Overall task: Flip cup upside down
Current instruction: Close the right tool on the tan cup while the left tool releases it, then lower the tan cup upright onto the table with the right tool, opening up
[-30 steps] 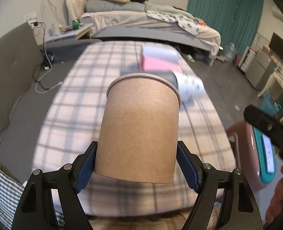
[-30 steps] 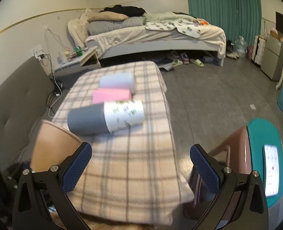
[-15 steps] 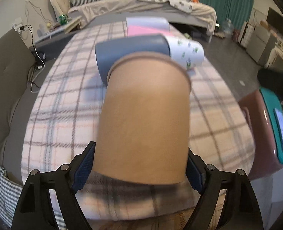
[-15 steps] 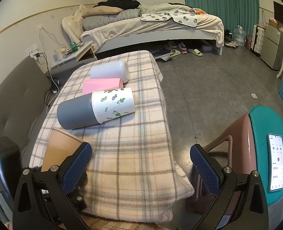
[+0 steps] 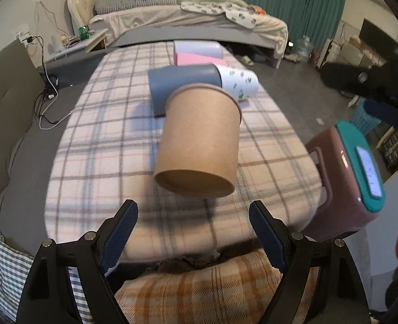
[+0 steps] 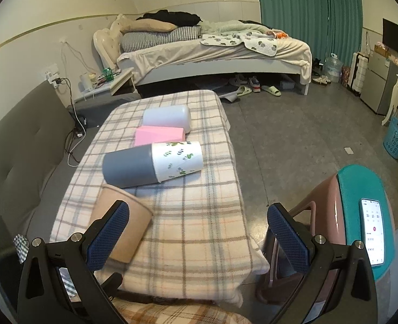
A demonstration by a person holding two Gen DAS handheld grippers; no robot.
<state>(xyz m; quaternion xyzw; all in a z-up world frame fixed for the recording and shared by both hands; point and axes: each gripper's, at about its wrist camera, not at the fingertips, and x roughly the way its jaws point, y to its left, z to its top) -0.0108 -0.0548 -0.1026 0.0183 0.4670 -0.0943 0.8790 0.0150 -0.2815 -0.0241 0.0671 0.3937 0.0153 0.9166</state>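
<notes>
A brown paper cup (image 5: 199, 140) lies on its side on the plaid blanket (image 5: 96, 145), its flat base toward the left wrist camera and its rim pointing away. My left gripper (image 5: 196, 232) is open and empty, a little behind the cup, not touching it. In the right wrist view the cup (image 6: 120, 229) is partly hidden behind my left finger. My right gripper (image 6: 196, 237) is open and empty above the blanket's near edge.
A grey and white leaf-print cylinder (image 6: 153, 163) lies just beyond the cup, then a pink box (image 6: 159, 135) and a white cylinder (image 6: 168, 117). A pink stool with a teal top (image 6: 361, 208) holding a phone (image 6: 373, 245) stands at the right. A bed (image 6: 212, 51) is behind.
My left gripper has opened and let go of the cup, then pulled back. The cup now lies on its side on the blanket. The right gripper has stayed open.
</notes>
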